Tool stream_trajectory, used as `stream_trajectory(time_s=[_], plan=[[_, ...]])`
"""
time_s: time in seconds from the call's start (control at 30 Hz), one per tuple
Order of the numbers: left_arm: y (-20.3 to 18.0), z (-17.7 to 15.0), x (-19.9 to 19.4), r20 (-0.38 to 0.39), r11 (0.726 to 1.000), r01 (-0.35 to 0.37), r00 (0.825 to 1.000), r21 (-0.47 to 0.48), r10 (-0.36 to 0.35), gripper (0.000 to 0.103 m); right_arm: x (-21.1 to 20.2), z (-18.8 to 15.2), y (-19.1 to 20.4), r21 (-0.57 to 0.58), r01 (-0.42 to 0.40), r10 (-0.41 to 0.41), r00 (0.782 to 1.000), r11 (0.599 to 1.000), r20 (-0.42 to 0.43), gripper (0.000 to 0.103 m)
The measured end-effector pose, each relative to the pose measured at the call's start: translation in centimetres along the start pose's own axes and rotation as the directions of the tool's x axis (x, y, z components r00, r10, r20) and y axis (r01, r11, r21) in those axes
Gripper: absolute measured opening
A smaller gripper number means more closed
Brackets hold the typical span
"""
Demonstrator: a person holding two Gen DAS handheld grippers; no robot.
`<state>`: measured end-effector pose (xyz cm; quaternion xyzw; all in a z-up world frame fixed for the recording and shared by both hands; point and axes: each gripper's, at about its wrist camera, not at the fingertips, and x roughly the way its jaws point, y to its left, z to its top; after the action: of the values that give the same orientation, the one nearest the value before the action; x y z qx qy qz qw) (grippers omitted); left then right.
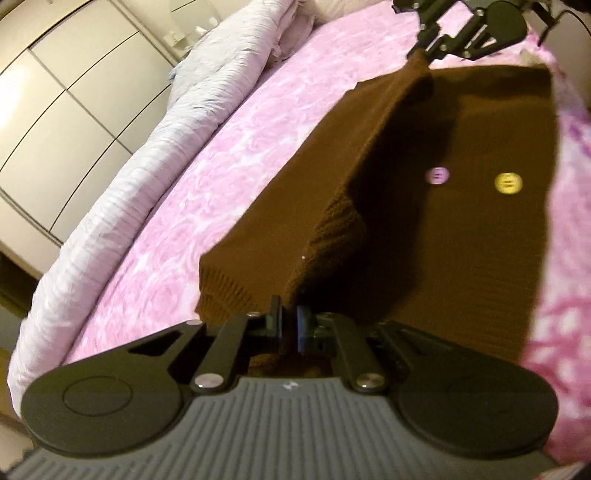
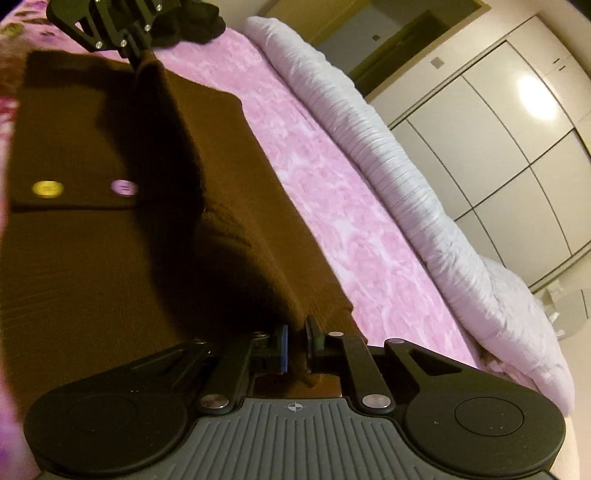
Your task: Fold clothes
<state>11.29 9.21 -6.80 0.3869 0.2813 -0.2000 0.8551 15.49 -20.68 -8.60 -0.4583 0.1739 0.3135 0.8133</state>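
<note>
A brown knitted garment (image 1: 461, 240) (image 2: 92, 258) lies spread on a pink bed, with a yellow round tag (image 1: 508, 182) (image 2: 47, 189) and a purple one (image 1: 437, 175) (image 2: 124, 187) on it. My left gripper (image 1: 290, 325) is shut on the near edge of the knit, which rises into a raised fold. At the opposite end my right gripper (image 2: 296, 343) pinches the same edge, with fabric between its pads. Each gripper shows at the top of the other's view: the right gripper (image 1: 424, 55), the left gripper (image 2: 136, 55). The lifted edge runs taut between them.
A pink patterned bedsheet (image 1: 221, 147) (image 2: 351, 221) covers the bed. A rolled white quilt (image 1: 110, 184) (image 2: 388, 155) lies along its far side. White wardrobe doors (image 1: 55, 110) (image 2: 517, 147) stand behind. A dark cloth heap (image 2: 199, 22) lies at the bed's end.
</note>
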Motion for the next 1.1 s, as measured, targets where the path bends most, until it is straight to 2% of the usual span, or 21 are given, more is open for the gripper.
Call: stream_trajectory(time_s=[0.17, 0.3, 0.5, 0.63, 0.73, 0.87, 0.9, 0.93, 0.97, 1.0, 1.03, 1.1], plan=[[-2.6, -0.8, -2.0, -0.018, 1.0, 0.01, 1.0, -0.025, -0.01, 0.005, -4.6, -0.7, 2.7, 0.025, -0.013, 0.013, 1.0, 1.0, -0.016, 0.009], [-3.3, -0.7, -2.8, -0.002, 0.999, 0.01, 1.0, -0.051, -0.01, 0.005, -6.2, -1.3, 4.3, 0.05, -0.024, 0.027, 0.999, 0.998, -0.044, 0.008], [-4.3, -0.7, -1.9, -0.038, 1.0, -0.008, 0.999, 0.027, 0.009, 0.006, -4.6, -1.3, 4.9, -0.075, 0.051, -0.055, 0.998, 0.996, -0.042, 0.009], [-4.4, -0.8, -1.3, -0.04, 0.999, -0.014, 0.999, 0.029, 0.015, 0.009, -2.4, -1.2, 4.5, -0.127, 0.031, -0.036, 0.999, 0.991, -0.04, 0.009], [-4.5, -1.0, -1.4, -0.044, 1.0, -0.017, 0.999, 0.027, 0.018, 0.011, -0.8, -1.3, 4.4, -0.183, 0.011, -0.024, 0.997, 0.983, -0.069, 0.009], [-4.5, -1.1, -1.5, -0.042, 1.0, -0.019, 0.999, 0.023, 0.02, 0.012, -1.3, -2.0, 3.7, -0.139, -0.033, 0.024, 0.997, 0.99, -0.067, 0.01], [-4.5, -1.0, -1.4, -0.04, 1.0, -0.021, 0.999, 0.023, 0.021, 0.012, -1.5, -2.2, 3.6, -0.129, -0.043, 0.035, 0.997, 0.991, -0.066, 0.02], [-4.4, -1.0, -1.4, -0.039, 0.999, -0.022, 0.999, 0.024, 0.023, 0.012, -1.8, -2.4, 3.6, -0.125, -0.047, 0.04, 0.997, 0.991, -0.061, 0.041], [-4.5, -0.9, -1.3, -0.037, 0.999, -0.023, 0.999, 0.025, 0.024, 0.012, -2.0, -2.6, 3.8, -0.134, -0.041, 0.035, 0.998, 0.99, -0.049, 0.055], [-4.5, -0.8, -1.2, -0.035, 0.999, -0.024, 0.999, 0.026, 0.025, 0.012, -2.2, -2.7, 4.0, -0.146, -0.034, 0.029, 0.999, 0.989, -0.034, 0.075], [-4.5, -0.8, -1.1, -0.034, 0.999, -0.025, 0.999, 0.026, 0.026, 0.012, -2.3, -2.6, 4.0, -0.153, -0.029, 0.026, 0.999, 0.988, -0.022, 0.08], [-4.5, -0.7, -1.1, -0.032, 0.999, -0.024, 0.999, 0.027, 0.025, 0.012, -2.3, -2.2, 4.1, -0.167, -0.034, 0.033, 0.999, 0.985, -0.005, 0.08]])
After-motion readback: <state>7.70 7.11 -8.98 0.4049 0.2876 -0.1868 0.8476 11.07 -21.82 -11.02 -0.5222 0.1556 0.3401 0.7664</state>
